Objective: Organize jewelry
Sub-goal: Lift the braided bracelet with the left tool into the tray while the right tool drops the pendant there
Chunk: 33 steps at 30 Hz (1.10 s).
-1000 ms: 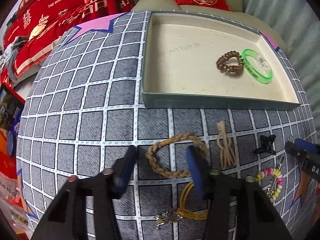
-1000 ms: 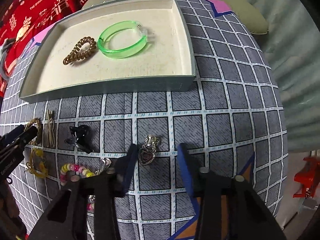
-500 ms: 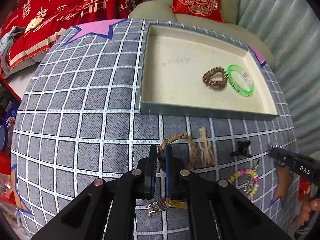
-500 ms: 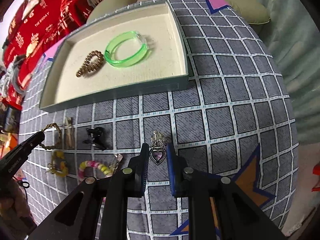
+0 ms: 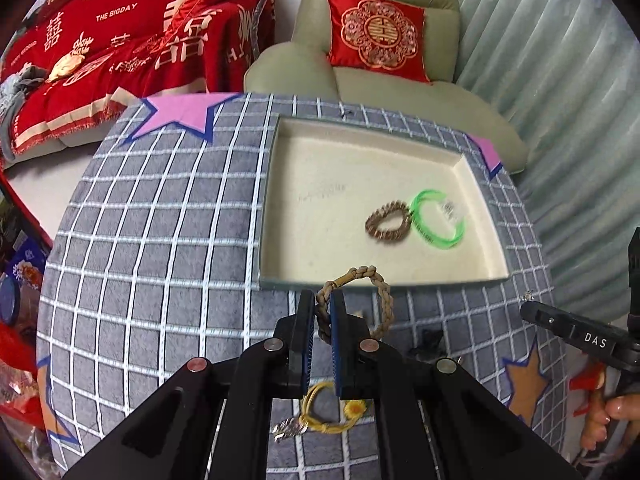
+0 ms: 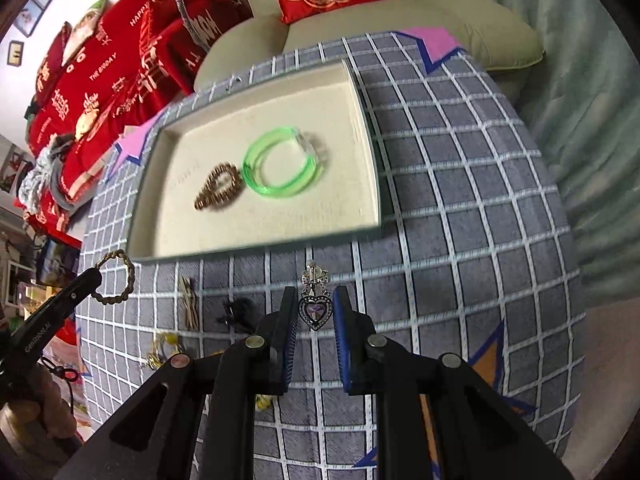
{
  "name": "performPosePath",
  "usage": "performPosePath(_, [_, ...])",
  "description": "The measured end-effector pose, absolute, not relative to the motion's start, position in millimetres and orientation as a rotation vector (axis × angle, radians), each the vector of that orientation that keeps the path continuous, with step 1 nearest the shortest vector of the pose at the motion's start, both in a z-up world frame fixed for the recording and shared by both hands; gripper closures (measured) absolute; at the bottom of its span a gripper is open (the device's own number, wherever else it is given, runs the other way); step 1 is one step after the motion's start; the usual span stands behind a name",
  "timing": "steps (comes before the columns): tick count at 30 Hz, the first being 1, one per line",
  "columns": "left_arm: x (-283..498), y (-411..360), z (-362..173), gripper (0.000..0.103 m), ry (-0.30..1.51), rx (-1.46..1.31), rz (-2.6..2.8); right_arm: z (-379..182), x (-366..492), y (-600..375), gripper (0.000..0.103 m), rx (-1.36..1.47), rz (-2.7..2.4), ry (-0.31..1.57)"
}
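My left gripper (image 5: 322,304) is shut on a tan braided bracelet (image 5: 382,284) and holds it lifted above the cloth, just short of the tray's near wall (image 5: 384,283). The bracelet also shows in the right wrist view (image 6: 118,282). My right gripper (image 6: 314,312) is shut on a heart-shaped pendant brooch (image 6: 316,308), held above the cloth in front of the tray (image 6: 256,248). Inside the tray lie a brown spiral hair tie (image 5: 388,224) and a green bangle (image 5: 438,220).
On the grey checked cloth (image 5: 152,240) remain a yellow cord bracelet with a charm (image 5: 320,420), a tan hair clip (image 6: 190,304), a black clip (image 6: 238,310). A sofa with a red cushion (image 5: 376,36) stands behind the table.
Both grippers have lifted their pieces off the cloth and moved toward the tray. A second ago both were open over the pieces; half a second ago they had closed on them.
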<state>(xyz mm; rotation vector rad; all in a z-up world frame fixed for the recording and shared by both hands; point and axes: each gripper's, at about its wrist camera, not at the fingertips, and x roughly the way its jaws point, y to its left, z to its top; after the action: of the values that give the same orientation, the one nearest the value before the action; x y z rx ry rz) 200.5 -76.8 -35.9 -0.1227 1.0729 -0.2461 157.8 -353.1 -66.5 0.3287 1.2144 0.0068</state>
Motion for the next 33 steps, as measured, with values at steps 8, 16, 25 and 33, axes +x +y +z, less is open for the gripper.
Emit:
performPosePath(8, [227, -91, -25, 0.085, 1.04, -0.115, -0.245, -55, 194, -363, 0.084, 0.327, 0.031, 1.181])
performPosePath(16, [257, -107, -28, 0.085, 1.026, -0.1, -0.231, -58, 234, -365, 0.084, 0.318, 0.067, 1.175])
performPosePath(25, [295, -114, -48, 0.085, 1.045, -0.105, -0.166, -73, 284, -362, 0.084, 0.3, 0.094, 1.174])
performPosePath(33, [323, -129, -67, 0.085, 1.065, -0.064, -0.128, -94, 319, -363, 0.084, 0.283, 0.074, 1.192])
